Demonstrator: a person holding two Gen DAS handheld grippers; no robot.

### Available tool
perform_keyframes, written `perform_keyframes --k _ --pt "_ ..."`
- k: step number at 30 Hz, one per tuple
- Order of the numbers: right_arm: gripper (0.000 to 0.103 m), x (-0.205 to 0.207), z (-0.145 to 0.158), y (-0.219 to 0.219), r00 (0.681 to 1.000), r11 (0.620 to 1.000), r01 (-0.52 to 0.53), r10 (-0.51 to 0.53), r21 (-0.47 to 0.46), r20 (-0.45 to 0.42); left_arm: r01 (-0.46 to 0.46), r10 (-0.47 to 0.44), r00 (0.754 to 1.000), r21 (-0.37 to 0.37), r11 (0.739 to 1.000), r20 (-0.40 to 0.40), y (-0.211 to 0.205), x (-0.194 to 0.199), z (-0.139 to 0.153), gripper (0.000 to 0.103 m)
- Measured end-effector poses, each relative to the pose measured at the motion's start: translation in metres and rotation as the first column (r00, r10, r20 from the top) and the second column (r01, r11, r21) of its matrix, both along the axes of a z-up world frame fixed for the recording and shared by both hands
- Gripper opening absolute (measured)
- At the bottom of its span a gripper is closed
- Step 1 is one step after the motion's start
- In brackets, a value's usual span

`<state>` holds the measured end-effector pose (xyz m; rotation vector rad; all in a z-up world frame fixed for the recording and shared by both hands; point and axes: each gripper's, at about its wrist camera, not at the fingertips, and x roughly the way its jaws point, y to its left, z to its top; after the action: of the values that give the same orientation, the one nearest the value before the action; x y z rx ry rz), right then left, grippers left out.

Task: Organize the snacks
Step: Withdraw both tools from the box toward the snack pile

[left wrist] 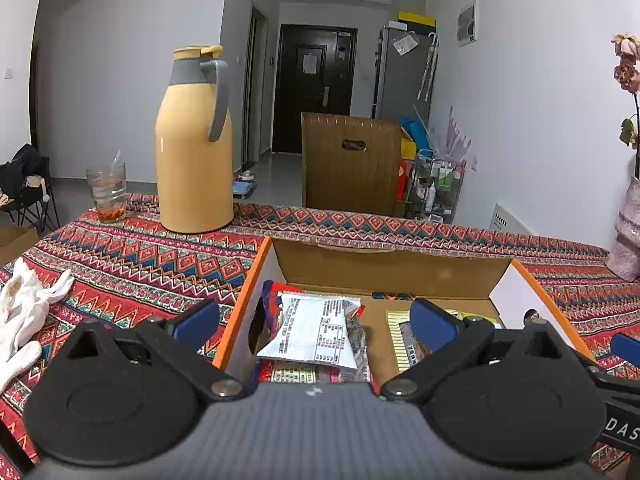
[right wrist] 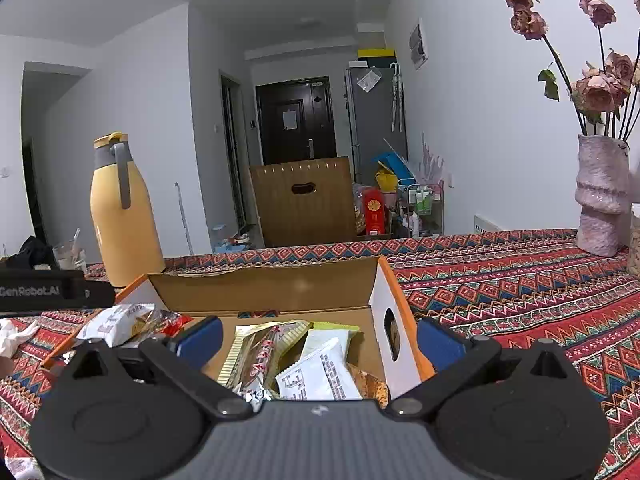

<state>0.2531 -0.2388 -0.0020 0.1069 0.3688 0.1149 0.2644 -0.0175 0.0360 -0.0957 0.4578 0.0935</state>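
An open cardboard box with orange edges sits on the patterned tablecloth and holds several snack packets. In the left wrist view a white packet lies on red ones at the box's left end. My left gripper is open and empty above that end. In the right wrist view the box holds a gold-striped packet and white packets at its right end. My right gripper is open and empty, straddling the box's right wall.
A yellow thermos and a glass stand at the back left. White gloves lie at the left. A pink vase with dried roses stands at the right. A brown chair back is behind the table.
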Motion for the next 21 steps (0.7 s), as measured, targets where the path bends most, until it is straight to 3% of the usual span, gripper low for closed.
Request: perform_keyframes --k 8,14,21 --pt "0.103 -0.011 0.014 -0.003 1.0 1.0 -0.012 0.012 0.014 0.027 -0.004 0.004 0.999 0.019 1.0 0.032 -0.004 -0.015 0.018 0.103" --pt "0.103 -0.04 0.038 -0.004 0.994 0.999 -0.036 0.034 0.015 0.104 -0.001 0.0 0.999 0.037 0.999 0.037 0.0 -0.037 0.027 0.103" --pt "0.103 -0.073 0.043 0.002 0.99 0.997 -0.076 0.075 0.008 0.118 0.02 -0.022 0.999 0.06 0.998 0.029 0.011 -0.071 0.023 0.103"
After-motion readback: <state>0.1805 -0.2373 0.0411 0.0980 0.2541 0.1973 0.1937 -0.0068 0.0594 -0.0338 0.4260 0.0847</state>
